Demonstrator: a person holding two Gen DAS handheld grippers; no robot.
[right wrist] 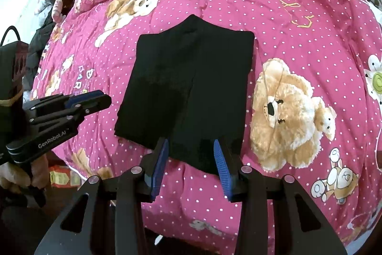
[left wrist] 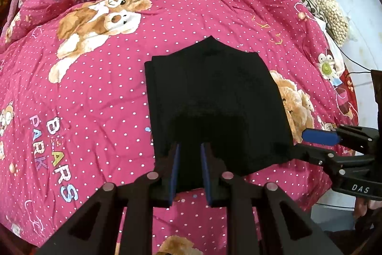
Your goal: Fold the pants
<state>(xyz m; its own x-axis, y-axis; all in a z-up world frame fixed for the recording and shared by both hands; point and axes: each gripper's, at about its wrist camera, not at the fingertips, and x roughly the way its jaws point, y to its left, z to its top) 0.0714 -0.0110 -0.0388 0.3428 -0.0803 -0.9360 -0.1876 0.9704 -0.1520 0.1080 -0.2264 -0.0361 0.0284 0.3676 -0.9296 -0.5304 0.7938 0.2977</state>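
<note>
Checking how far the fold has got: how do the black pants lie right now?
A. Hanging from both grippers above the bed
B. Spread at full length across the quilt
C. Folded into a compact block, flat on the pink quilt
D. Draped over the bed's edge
C: the black pants lie as a compact folded block on the pink quilt, and neither open gripper grips them.

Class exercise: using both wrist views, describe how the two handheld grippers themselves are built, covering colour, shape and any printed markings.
Both are black, with angular linkage arms joined by round silver pins and blue ribbed pads lining the fingers. The left gripper carries white "GenRobot.AI" lettering on its side, seen from the right wrist view. The right gripper shows white "DAS" lettering in the left wrist view.
</note>
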